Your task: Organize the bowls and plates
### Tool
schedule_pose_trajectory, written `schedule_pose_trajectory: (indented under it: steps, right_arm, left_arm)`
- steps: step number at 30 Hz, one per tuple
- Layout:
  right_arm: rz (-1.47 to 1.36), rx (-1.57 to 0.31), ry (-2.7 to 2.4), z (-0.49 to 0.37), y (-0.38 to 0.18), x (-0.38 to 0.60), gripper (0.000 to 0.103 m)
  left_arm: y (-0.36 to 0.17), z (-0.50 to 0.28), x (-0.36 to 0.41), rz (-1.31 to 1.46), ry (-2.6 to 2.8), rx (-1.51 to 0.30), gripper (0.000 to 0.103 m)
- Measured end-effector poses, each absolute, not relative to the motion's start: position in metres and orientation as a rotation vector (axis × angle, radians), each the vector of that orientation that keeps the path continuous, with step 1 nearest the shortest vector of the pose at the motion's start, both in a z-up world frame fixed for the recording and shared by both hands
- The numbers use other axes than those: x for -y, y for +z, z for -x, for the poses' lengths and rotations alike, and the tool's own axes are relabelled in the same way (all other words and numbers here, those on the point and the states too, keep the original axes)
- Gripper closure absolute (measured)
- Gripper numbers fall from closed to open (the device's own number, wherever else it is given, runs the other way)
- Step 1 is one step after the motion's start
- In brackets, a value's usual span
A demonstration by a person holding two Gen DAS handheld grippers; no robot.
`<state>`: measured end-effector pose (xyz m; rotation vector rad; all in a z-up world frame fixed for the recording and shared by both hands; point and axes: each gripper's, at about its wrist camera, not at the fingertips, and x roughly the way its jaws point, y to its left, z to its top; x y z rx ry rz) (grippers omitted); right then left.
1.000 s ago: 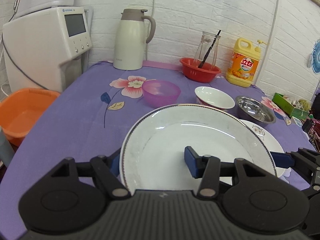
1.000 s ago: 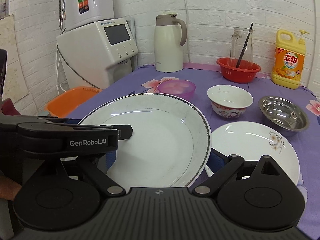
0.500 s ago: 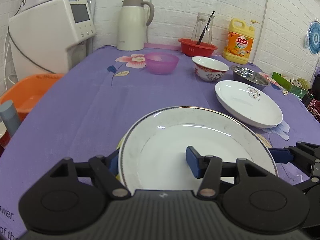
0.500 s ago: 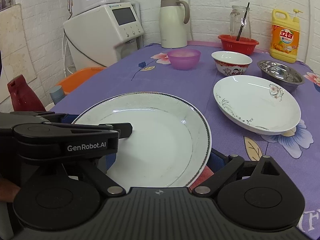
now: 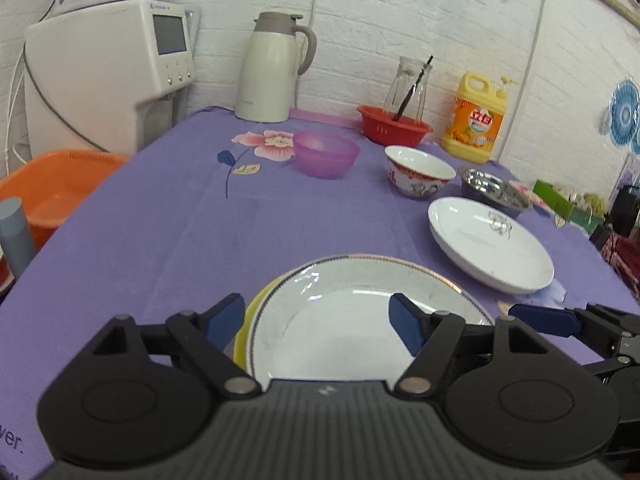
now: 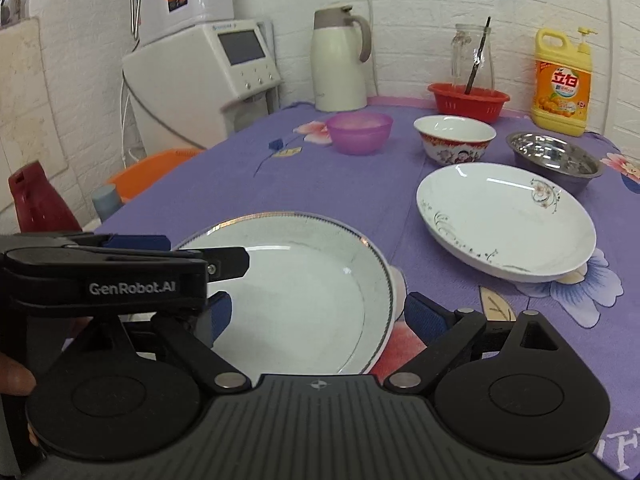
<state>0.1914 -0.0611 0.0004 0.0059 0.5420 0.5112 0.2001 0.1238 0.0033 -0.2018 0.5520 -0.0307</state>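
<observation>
My left gripper (image 5: 318, 320) is just opening, straddling the rimmed plate's (image 5: 360, 312) edge without pinching (it's lying on the tablecloth (image 5: 160, 232)). My right gripper (image 6: 316, 312) is also standing released around it.

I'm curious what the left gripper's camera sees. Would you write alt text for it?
A white plate lies on a yellow one on a purple tablecloth, between the open left gripper fingers. Beyond are another white plate, three bowls, a jug and a soap bottle.

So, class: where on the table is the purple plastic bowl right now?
The purple bowl sits at the table's far side, between the cream jug and the patterned china bowl.
</observation>
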Motion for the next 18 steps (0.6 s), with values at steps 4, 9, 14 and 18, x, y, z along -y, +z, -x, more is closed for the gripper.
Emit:
schedule_pose_trajectory:
  steps: [4,9,14,18]
  right_arm:
    - [-0.095,-0.475,0.504,-0.197,0.021,0.086,0.000]
    - [-0.103,-0.467,0.347,-0.233,0.026,0.134,0.000]
    - [-0.092,-0.563,0.208,-0.297,0.002,0.179,0.000]
    - [-0.076,-0.632,0.209,-0.327,-0.018,0.184,0.000]
  left_arm:
    - [0.023,-0.209,-0.126,0.228,-0.035,-0.520,0.031]
    - [0.031,-0.245,-0.107,0.236,-0.100,-0.550,0.031]
    - [0.022,-0.309,-0.067,0.201,-0.203,-0.656,0.031]
    - [0.009,-0.362,-0.035,0.171,-0.265,-0.739,0.031]
